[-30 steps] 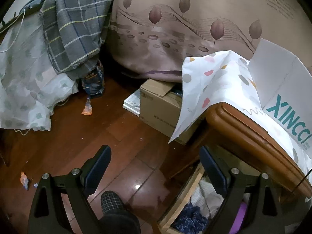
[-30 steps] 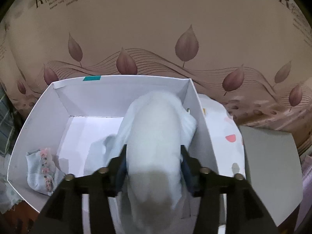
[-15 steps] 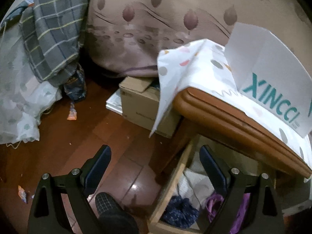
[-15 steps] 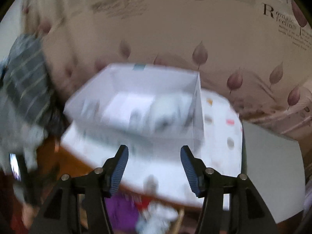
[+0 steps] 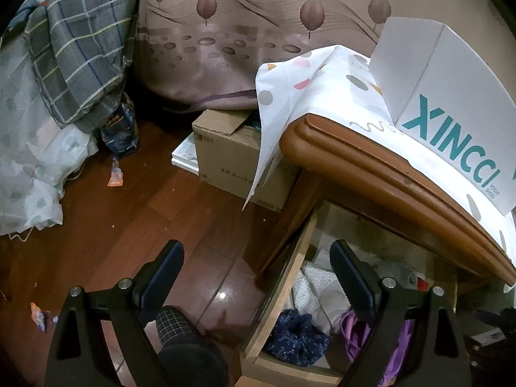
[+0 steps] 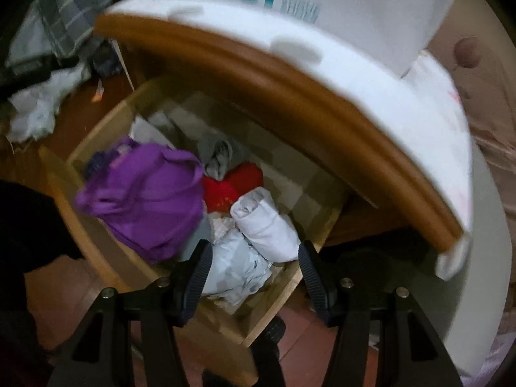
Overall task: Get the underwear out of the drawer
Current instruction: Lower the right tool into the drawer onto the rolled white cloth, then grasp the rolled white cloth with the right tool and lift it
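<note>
Left wrist view: the left gripper [image 5: 256,254] has its jaws spread wide with nothing between them, hanging over the wood floor [image 5: 135,213] right at the corner of the open drawer [image 5: 283,293]. Inside the drawer there's a navy bundle [image 5: 295,332], some purple fabric [image 5: 351,329] and white cloth, off to the right of the gap.

Right wrist view: bit blurry, but the right gripper [image 6: 254,272] points down into the drawer [image 6: 96,251] with jaws apart and empty. A pale bluish underwear piece [image 6: 238,267] and a rolled white garment [image 6: 266,224] sit between the fingertips, lower down. Purple garment [image 6: 145,196] sits left of them.
</note>
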A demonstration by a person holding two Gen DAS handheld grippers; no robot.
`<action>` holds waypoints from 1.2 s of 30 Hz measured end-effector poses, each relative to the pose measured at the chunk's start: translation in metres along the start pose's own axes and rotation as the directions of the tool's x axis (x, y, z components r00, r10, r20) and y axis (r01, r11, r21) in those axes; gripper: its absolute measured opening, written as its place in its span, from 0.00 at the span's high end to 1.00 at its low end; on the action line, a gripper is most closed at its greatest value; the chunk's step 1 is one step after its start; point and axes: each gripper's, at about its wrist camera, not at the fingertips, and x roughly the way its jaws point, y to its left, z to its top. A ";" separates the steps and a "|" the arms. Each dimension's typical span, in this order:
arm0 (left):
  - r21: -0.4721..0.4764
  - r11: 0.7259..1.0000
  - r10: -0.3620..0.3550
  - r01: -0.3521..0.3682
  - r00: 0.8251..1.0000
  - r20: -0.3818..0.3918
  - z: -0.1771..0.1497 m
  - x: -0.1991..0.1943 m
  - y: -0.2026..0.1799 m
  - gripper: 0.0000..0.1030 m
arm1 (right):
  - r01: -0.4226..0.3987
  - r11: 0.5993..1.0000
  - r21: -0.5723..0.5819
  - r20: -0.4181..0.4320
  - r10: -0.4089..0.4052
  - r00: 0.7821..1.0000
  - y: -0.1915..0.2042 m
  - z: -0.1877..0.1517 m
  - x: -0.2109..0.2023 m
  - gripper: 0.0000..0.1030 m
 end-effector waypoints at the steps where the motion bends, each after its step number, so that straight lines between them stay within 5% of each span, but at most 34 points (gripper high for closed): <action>1: -0.002 1.000 -0.004 0.004 1.000 -0.004 0.000 0.001 0.000 0.13 | 0.002 1.000 -0.004 -0.016 -0.002 1.000 -0.002 0.001 0.011 0.45; 10: -0.002 1.000 -0.024 0.024 0.999 -0.029 0.001 0.008 -0.003 0.13 | 0.036 0.989 -0.141 -0.069 -0.046 0.997 0.005 0.004 0.083 0.45; 14: 0.023 1.000 -0.018 0.019 0.999 -0.035 0.001 0.011 -0.008 0.13 | 0.097 0.965 -0.242 -0.030 -0.107 0.994 0.013 0.004 0.104 0.42; 24: 0.064 0.998 -0.011 0.013 0.999 -0.042 -0.003 0.013 -0.018 0.13 | 0.126 0.944 -0.306 -0.046 -0.147 0.988 0.010 0.005 0.149 0.42; 32: 0.079 0.997 -0.007 0.011 0.999 -0.049 -0.004 0.014 -0.022 0.13 | 0.099 0.963 -0.252 -0.073 -0.121 0.990 -0.002 0.010 0.169 0.42; 36: 0.074 0.997 -0.012 0.015 0.999 -0.044 -0.003 0.013 -0.021 0.13 | 0.093 0.970 -0.223 -0.075 -0.113 0.991 -0.006 0.009 0.168 0.53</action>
